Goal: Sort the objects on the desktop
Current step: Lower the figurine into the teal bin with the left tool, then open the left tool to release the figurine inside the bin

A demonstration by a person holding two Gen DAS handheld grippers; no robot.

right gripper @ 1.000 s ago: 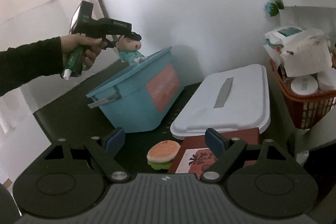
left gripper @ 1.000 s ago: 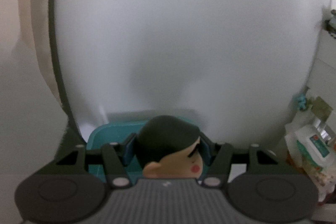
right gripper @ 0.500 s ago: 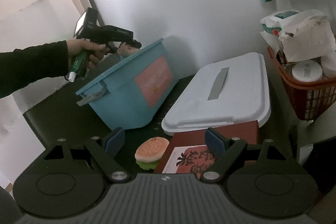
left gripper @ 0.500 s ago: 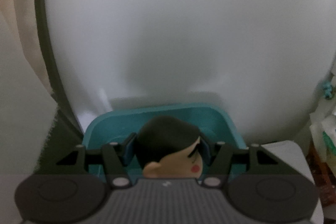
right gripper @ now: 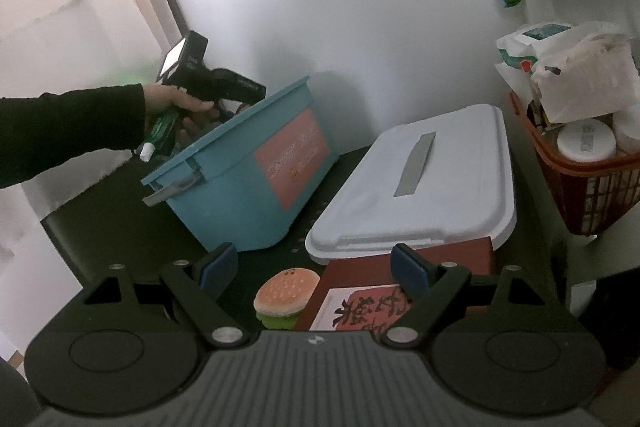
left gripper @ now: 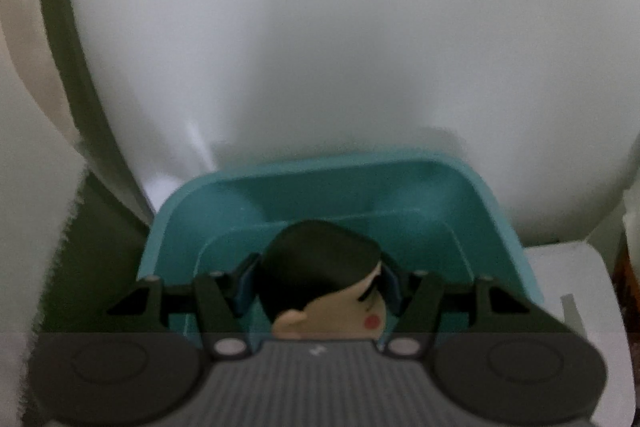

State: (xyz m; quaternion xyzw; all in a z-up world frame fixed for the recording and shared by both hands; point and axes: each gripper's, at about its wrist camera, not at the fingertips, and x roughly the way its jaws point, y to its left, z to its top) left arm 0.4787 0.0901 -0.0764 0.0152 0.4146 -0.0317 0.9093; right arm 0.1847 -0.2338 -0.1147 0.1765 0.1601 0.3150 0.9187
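Left wrist view: the left gripper (left gripper: 318,285) is clamping a black-haired figurine (left gripper: 320,283) between its pads at lower centre, hanging over the open teal bin (left gripper: 492,203). In the right wrist view, the right gripper (right gripper: 316,265) is standing wide with nothing held, a burger toy (right gripper: 286,297) lying between its fingers at lower centre, beside a white lid (right gripper: 420,183).
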